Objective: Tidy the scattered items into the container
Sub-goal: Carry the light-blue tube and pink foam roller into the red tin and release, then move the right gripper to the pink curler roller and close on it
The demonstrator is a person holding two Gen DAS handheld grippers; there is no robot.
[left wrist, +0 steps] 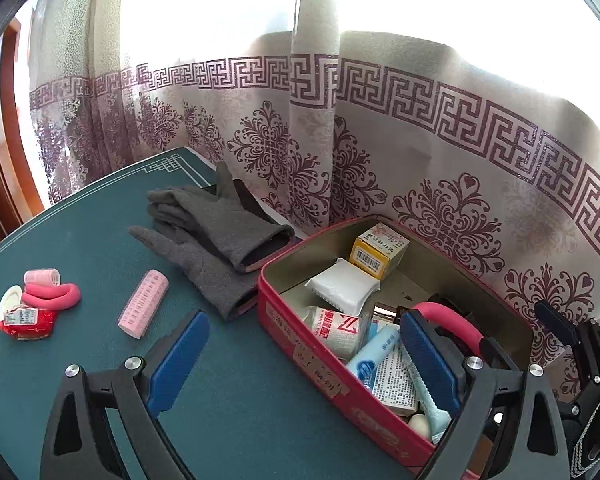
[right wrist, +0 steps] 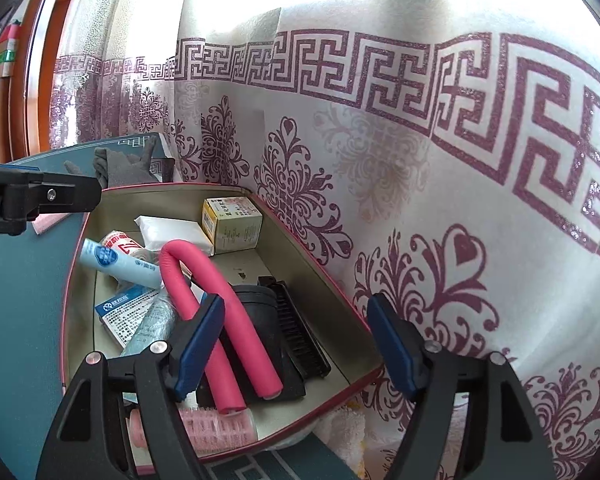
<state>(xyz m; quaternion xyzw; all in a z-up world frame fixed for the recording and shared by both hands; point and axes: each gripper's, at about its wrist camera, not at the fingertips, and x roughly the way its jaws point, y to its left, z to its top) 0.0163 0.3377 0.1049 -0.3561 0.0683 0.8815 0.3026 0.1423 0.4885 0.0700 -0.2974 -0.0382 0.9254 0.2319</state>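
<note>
On the green table (left wrist: 80,360), from the left, lie a red packet (left wrist: 24,322), a small pink roller (left wrist: 43,277) with a bent pink foam rod (left wrist: 52,295), a longer pink roller (left wrist: 144,304) and grey gloves (left wrist: 216,236), all outside the red tin (left wrist: 300,356). The left gripper (left wrist: 304,364) hangs over the tin's near wall, jaws wide and empty. In the tin lie a yellow box (right wrist: 232,220), a tube (right wrist: 120,262), a pink foam rod (right wrist: 216,320) and a black comb (right wrist: 300,336); the right gripper (right wrist: 296,350) hovers above them, jaws apart, gripping nothing.

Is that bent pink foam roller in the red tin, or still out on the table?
In. The bent pink foam roller lies inside the red tin, across the black pouch.
</note>
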